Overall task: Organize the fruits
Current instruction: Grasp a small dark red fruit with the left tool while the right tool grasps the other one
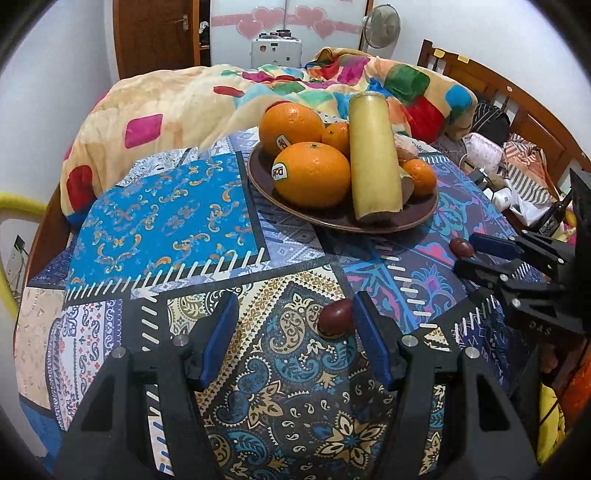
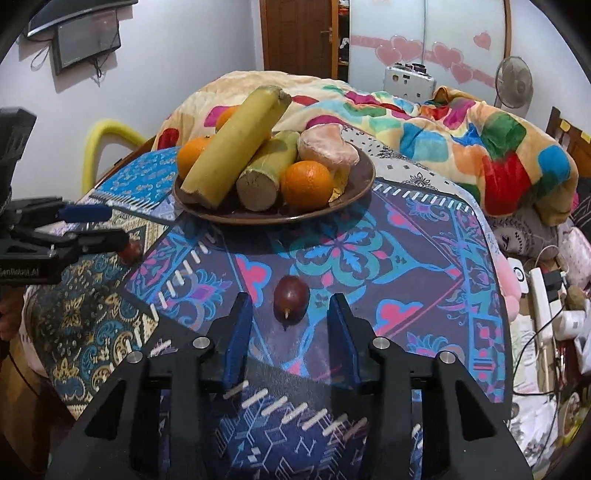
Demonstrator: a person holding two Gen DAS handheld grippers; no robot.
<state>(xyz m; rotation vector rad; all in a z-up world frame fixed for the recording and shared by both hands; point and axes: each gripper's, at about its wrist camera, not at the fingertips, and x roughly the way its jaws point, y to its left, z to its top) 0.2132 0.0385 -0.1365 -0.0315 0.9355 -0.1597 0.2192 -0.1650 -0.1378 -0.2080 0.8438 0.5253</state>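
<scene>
A brown plate point(image 1: 413, 218) on the patterned tablecloth holds oranges point(image 1: 312, 173), sugarcane pieces point(image 1: 373, 155) and other fruit; it also shows in the right wrist view point(image 2: 365, 177). My left gripper point(image 1: 293, 314) is open, with a small dark red fruit point(image 1: 336, 317) on the cloth just inside its right finger. My right gripper point(image 2: 291, 314) is open around a second dark red fruit point(image 2: 291, 298) lying on the cloth between its fingertips. Each gripper shows from the side in the other's view: the right one point(image 1: 469, 254), the left one point(image 2: 107, 225).
The round table point(image 1: 166, 221) stands against a bed with a colourful blanket point(image 1: 177, 99). A yellow chair back point(image 2: 107, 136) is at the left. Cables, chargers and clutter point(image 2: 546, 295) lie off the table's right edge. A fan point(image 1: 380, 26) stands behind.
</scene>
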